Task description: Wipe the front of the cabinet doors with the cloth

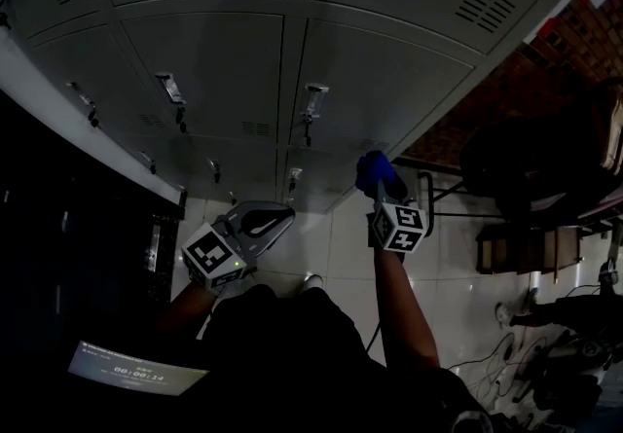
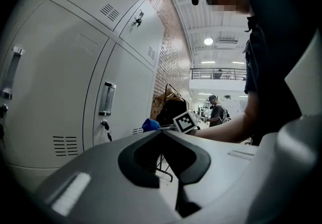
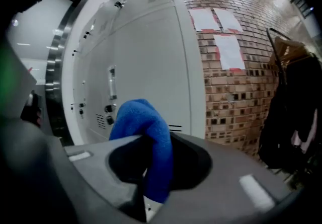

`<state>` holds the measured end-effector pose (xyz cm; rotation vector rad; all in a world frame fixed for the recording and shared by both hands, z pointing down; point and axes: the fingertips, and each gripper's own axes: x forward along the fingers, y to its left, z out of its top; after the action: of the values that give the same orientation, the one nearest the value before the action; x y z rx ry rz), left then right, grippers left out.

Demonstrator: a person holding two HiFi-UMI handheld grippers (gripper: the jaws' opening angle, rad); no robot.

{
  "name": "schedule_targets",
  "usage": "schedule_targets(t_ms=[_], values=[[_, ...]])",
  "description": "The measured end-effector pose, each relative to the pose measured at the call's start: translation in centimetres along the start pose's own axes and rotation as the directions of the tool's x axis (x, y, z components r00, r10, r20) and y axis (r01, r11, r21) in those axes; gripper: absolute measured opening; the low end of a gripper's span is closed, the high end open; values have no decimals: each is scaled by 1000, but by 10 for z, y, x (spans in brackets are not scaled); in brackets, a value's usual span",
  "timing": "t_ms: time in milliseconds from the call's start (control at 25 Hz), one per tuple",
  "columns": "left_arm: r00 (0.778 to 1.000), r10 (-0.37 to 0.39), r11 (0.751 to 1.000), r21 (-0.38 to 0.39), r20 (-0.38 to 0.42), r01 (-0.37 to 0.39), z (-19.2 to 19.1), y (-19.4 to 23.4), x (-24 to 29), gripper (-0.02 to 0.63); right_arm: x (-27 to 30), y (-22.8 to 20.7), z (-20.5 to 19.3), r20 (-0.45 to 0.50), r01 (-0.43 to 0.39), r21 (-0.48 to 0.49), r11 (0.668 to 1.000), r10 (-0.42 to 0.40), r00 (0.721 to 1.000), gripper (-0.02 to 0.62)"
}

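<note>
Nearby, brick wall (image 3: 236,82), dark coats (image 3: 294,112) beside cabinet doors (image 3: 151,62); cloth (image 3: 148,127) in right gripper (image 3: 152,177).

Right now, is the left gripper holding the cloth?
No, the left gripper has its jaws shut on nothing; the blue cloth is clamped in the right gripper.

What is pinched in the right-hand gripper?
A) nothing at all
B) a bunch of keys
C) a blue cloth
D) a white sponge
C: in the right gripper view, the right gripper is closed on a bunched blue cloth, held up in front of the grey cabinet doors.
</note>
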<state>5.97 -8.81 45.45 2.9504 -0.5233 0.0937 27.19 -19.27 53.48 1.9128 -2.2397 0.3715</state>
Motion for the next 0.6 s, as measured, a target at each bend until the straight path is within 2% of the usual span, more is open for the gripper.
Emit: schedule_targets(t_ms=[120, 240, 440, 600], values=[[1000, 8, 1000, 7, 7, -8, 5, 5, -5, 3, -23, 52, 6, 11, -164, -49, 985, 165, 986, 72], [1000, 17, 1000, 17, 10, -17, 9, 11, -10, 3, -48, 92, 13, 31, -270, -74, 960, 273, 961, 72], [1000, 18, 1000, 21, 20, -18, 11, 9, -20, 3, -82, 134, 32, 96, -388, -48, 921, 390, 916, 72], [999, 27, 999, 20, 22, -28, 12, 12, -27, 3, -94, 163, 51, 125, -450, -60, 891, 454, 882, 72]])
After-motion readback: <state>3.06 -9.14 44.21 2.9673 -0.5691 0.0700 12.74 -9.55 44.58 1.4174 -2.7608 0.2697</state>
